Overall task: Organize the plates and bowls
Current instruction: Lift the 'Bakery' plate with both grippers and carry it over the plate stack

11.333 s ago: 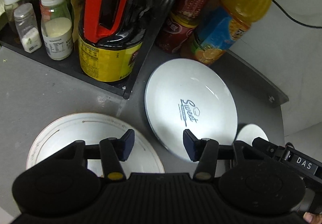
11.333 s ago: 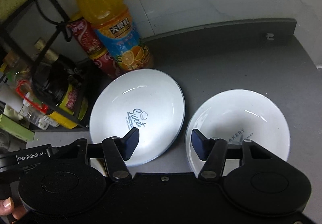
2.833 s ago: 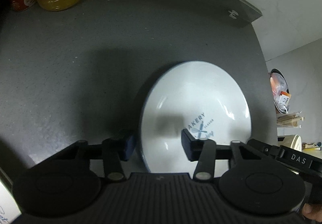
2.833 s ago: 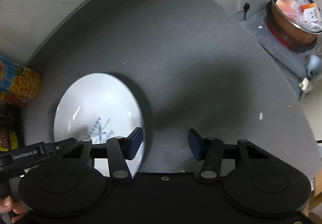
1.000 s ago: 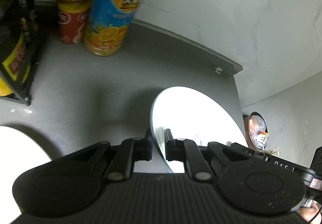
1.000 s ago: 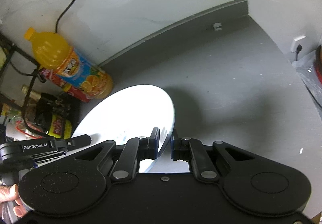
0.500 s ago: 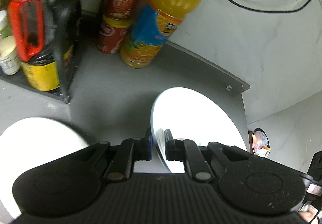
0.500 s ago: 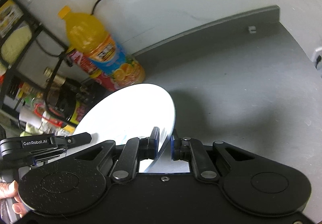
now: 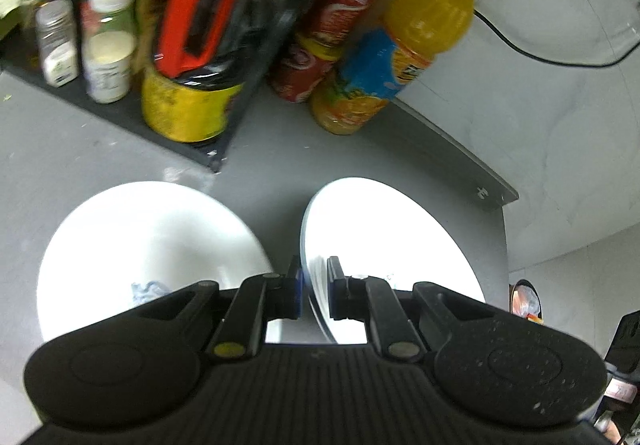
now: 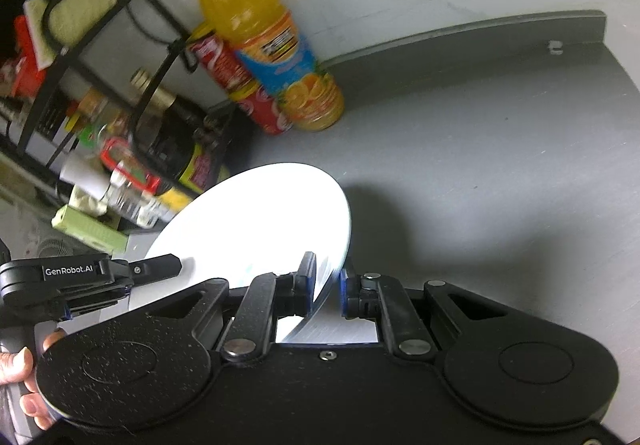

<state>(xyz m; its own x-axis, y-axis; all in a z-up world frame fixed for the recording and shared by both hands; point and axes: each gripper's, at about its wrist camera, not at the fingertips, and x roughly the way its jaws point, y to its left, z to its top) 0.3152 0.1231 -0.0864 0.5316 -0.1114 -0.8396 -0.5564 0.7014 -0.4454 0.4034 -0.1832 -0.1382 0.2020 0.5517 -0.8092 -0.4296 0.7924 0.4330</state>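
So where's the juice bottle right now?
The juice bottle stands at the back of the counter against the wall, beside the red cans, right of the rack.

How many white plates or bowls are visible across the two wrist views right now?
2. One white dish is clamped at its rim by both the left gripper and right gripper; the other lies on the grey counter to its left. Others may be hidden.

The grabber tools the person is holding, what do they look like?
Both grippers, the left gripper and the right gripper, are matte black plastic with two round discs, ribbed bodies, silver rivets and blue finger pads. White lettering on the left one reads GenRobot.AI.
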